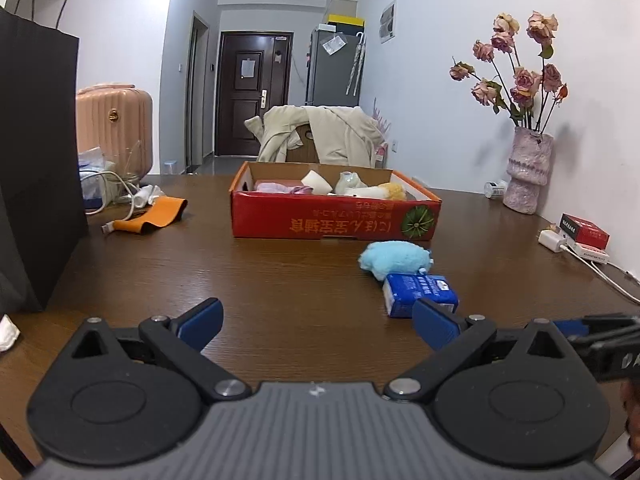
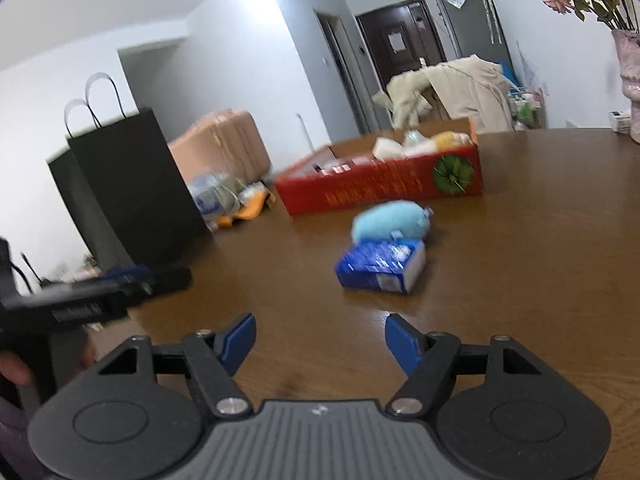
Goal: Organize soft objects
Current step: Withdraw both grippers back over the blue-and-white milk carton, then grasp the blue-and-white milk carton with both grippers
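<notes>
Even indoor light, fisheye-bent edges, right wrist view motion-blurred

Brown wood table point(image 1: 304, 280), on it stood a red box point(image 1: 336, 216), blue plush point(image 1: 394, 258) touching a blue pack point(image 1: 420, 292), black bag point(image 1: 36, 160), orange strap point(image 1: 154, 216), cables point(image 1: 120, 184), vase point(image 1: 528, 168), charger point(image 1: 554, 238), red carton point(image 1: 586, 232).

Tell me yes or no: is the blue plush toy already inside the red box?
No, the blue plush toy lies on the table in front of the red box.
</notes>
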{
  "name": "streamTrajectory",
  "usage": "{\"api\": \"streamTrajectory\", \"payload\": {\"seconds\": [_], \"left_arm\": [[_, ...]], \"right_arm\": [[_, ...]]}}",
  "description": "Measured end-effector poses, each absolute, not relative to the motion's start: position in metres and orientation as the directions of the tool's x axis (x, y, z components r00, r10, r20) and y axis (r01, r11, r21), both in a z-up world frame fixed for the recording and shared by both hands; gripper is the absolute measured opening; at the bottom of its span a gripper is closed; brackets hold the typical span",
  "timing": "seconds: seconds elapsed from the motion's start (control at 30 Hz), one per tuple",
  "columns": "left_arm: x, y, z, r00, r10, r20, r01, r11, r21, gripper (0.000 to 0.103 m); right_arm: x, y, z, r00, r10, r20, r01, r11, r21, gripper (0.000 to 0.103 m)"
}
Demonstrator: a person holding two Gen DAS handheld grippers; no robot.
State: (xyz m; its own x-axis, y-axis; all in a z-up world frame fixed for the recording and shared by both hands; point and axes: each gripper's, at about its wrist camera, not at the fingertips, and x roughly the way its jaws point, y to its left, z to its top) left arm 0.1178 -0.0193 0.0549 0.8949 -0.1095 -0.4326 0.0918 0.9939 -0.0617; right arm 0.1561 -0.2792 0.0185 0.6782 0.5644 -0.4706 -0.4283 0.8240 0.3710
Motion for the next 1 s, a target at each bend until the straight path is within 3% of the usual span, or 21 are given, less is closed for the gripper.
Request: {"api": "streamTrajectory", "payload": {"seconds": [0.27, 0.37, 0.47, 0.53, 0.67, 0.73, 0.87, 1.0], "left_arm": [[0.159, -0.039, 0.055, 0.874, -0.187, -0.448, 0.154, 0.982, -0.109, 0.099], [0.185, -0.053, 0.047, 0.855, -0.224, -0.468, 0.194, 0.975, -0.11, 0.084], [0.221, -0.063, 0.035, 0.809, -0.296, -0.508, 0.234, 0.955, -0.184, 0.071], [0.243, -0.068, 0.026, 0.771, -0.327, -0.547, 0.24, 0.944, -0.226, 0.056], [0.27, -0.064, 0.009, 0.705, -0.387, -0.595, 0.227, 0.917, -0.327, 0.043], [0.273, -0.061, 0.003, 0.679, -0.414, -0.607, 0.225, 0.903, -0.365, 0.029], [0.268, -0.056, -0.001, 0.656, -0.444, -0.61, 0.234, 0.888, -0.396, 0.027], [0.267, -0.053, -0.001, 0.648, -0.457, -0.61, 0.229, 0.88, -0.416, 0.028]], "right_arm": [[0.179, -0.286, 0.006, 0.694, 0.566, -0.446, -0.396, 0.816, 0.42, 0.053], [0.203, -0.289, -0.002, 0.684, 0.543, -0.487, -0.345, 0.829, 0.441, 0.042], [0.223, -0.286, -0.003, 0.673, 0.546, -0.498, -0.339, 0.827, 0.449, 0.038], [0.236, -0.284, -0.001, 0.684, 0.523, -0.509, -0.323, 0.842, 0.432, 0.036], [0.262, -0.286, -0.004, 0.68, 0.519, -0.518, -0.307, 0.843, 0.442, 0.035], [0.272, -0.287, -0.008, 0.664, 0.532, -0.525, -0.301, 0.833, 0.464, 0.032], [0.284, -0.287, -0.016, 0.637, 0.56, -0.53, -0.298, 0.812, 0.502, 0.024], [0.291, -0.288, -0.02, 0.617, 0.58, -0.532, -0.293, 0.796, 0.529, 0.023]]}}
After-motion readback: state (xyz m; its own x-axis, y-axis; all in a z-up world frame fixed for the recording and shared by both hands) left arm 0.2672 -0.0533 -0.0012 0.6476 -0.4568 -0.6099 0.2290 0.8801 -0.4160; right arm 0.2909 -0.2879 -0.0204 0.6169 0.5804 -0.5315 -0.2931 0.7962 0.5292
